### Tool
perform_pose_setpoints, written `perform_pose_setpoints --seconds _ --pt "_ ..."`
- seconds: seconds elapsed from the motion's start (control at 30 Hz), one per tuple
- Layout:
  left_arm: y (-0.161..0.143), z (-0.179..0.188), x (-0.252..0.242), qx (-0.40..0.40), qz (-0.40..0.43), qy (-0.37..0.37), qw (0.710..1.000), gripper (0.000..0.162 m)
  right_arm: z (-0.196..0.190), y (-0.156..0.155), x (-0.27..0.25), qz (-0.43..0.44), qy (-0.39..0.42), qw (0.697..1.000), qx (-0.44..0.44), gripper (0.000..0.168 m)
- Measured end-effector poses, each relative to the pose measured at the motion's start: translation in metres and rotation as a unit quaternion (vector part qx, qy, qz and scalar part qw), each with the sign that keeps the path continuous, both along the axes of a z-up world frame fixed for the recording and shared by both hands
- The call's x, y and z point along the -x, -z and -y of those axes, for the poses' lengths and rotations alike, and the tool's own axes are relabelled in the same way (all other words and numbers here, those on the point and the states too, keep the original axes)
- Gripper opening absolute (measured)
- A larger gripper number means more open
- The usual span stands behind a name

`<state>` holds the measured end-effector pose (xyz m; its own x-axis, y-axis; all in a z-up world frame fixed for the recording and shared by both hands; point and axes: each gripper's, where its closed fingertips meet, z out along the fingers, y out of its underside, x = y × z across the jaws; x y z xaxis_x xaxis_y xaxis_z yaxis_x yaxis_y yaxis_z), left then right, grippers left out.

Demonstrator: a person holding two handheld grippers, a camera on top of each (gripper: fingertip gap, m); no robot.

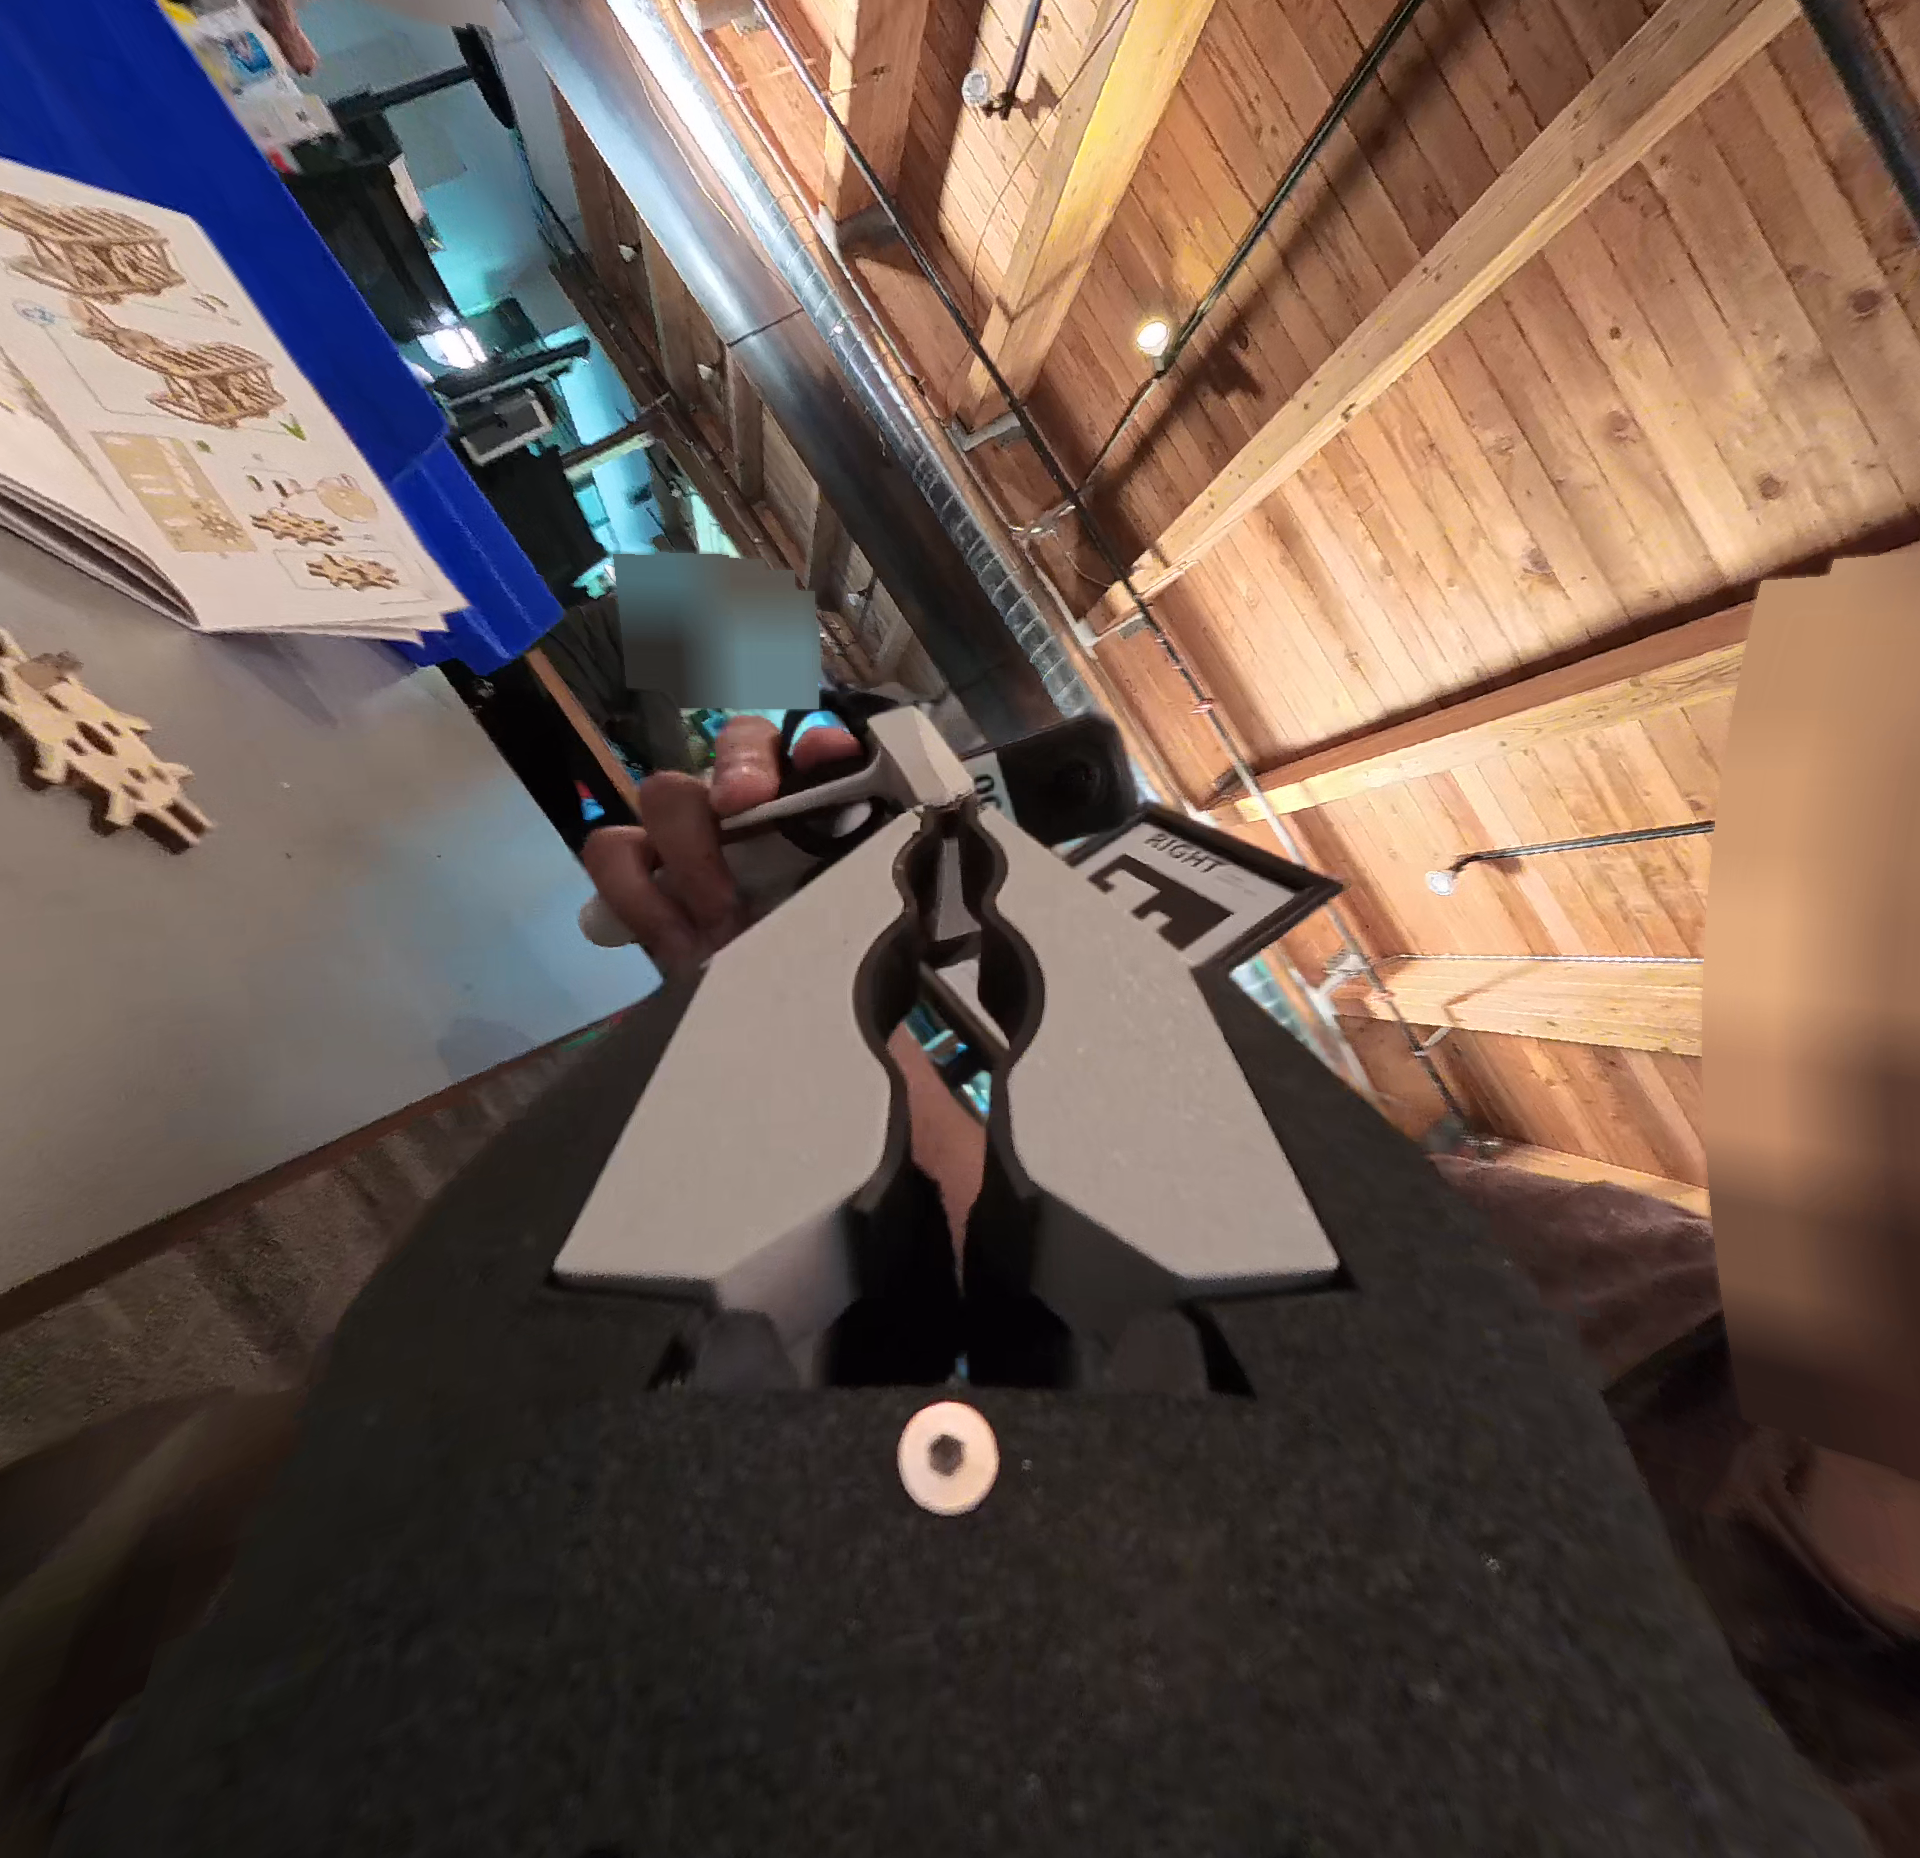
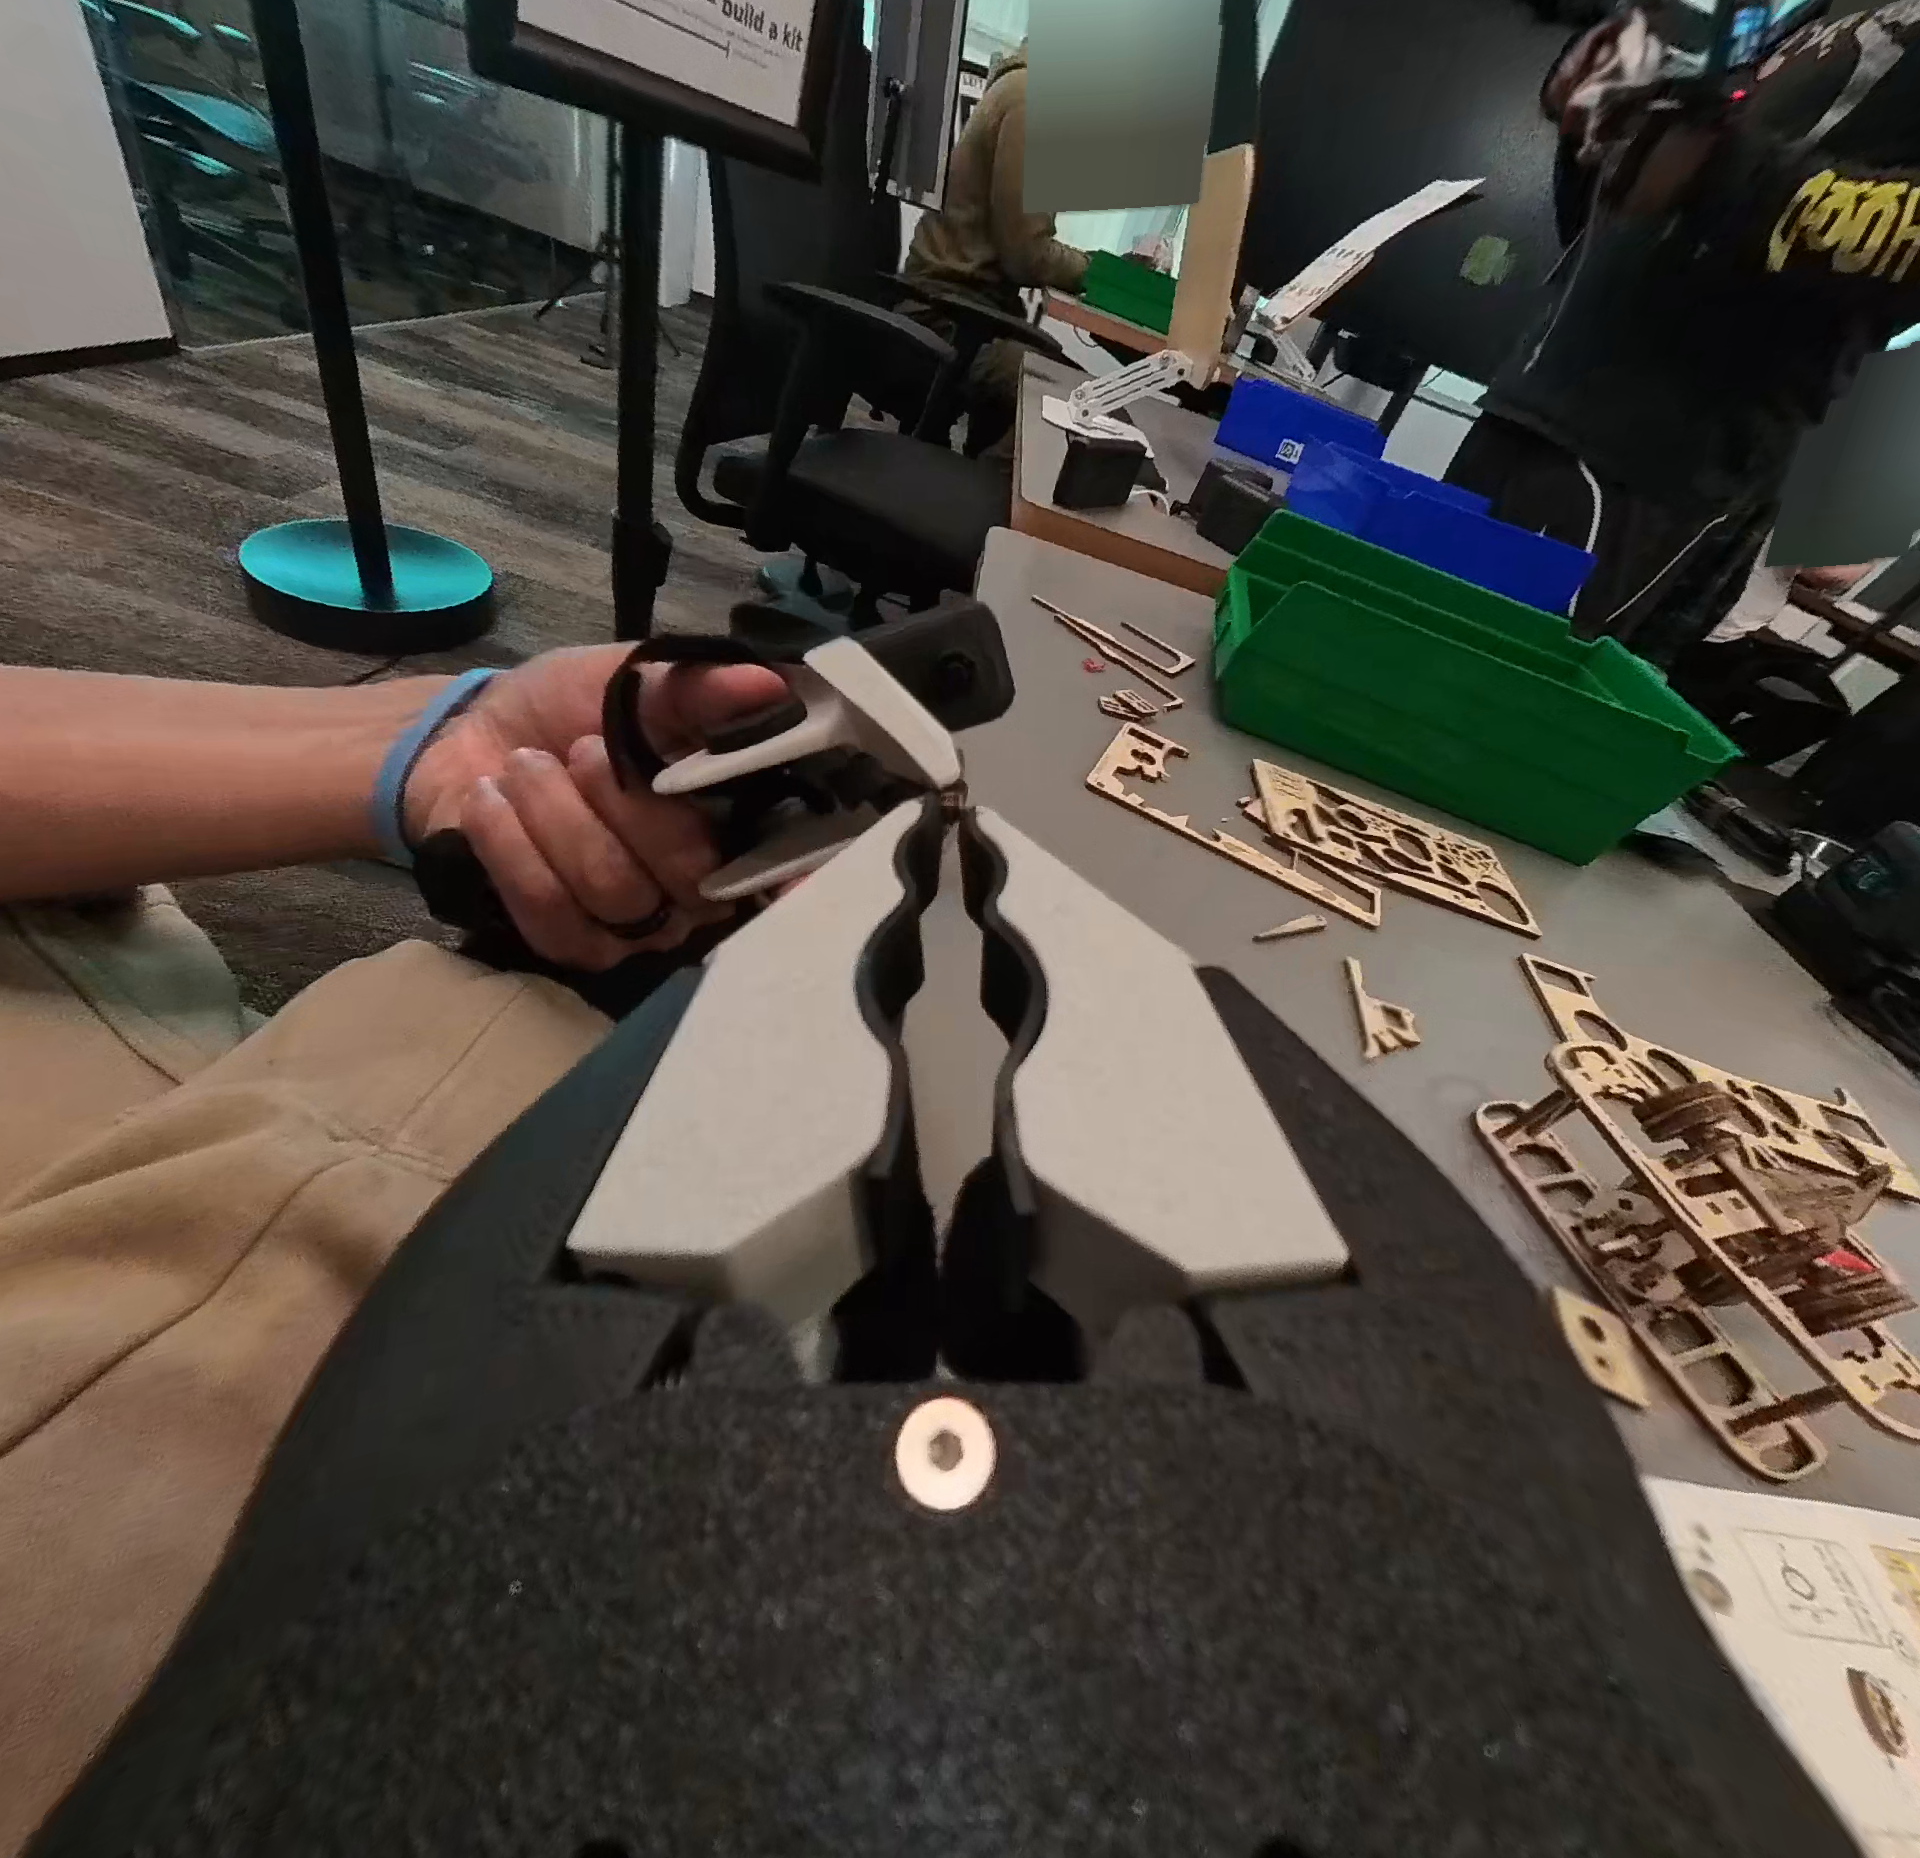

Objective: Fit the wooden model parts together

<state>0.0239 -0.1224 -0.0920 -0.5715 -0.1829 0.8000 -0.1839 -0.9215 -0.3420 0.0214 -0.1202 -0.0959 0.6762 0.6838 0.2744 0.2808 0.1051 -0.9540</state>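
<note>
My two grippers meet tip to tip in the air beside the table edge. In the right wrist view my right gripper (image 2: 948,813) is shut, with a tiny brown wooden piece (image 2: 951,792) pinched at its tips. The left gripper (image 2: 920,759), held by a hand (image 2: 561,811), touches the same spot. In the left wrist view my left gripper (image 1: 940,821) is shut at the tips on a small pale piece (image 1: 941,807), and the right gripper (image 1: 935,769) points into it. Most of the piece is hidden. A partly built wooden model (image 2: 1704,1226) lies on the grey table (image 2: 1143,925).
Punched wooden sheets (image 2: 1351,842) and loose small pieces (image 2: 1377,1019) lie on the table. A green bin (image 2: 1434,686) stands behind them. An instruction booklet (image 1: 208,437) leans on a blue bin (image 1: 208,146) next to wooden gear parts (image 1: 94,759). Office chairs and a sign stand are farther off. Only a small space, under 4 cm, lies between the two pairs of fingers. From either gripper's tips it is about 25 centimetres to the partly built wooden model (image 2: 1704,1226).
</note>
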Motion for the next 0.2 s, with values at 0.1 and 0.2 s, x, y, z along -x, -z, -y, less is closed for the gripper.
perform_pose_setpoints --seconds 0.1,0.2 --pt "-0.004 -0.014 -0.002 -0.050 -0.024 -0.069 0.996 0.024 -0.011 0.004 -0.041 0.002 0.041 0.997 0.072 0.001" --pt "0.014 -0.035 -0.016 -0.222 -0.132 -0.183 0.949 0.026 -0.014 0.049 -0.106 0.061 0.091 0.947 0.303 0.003"
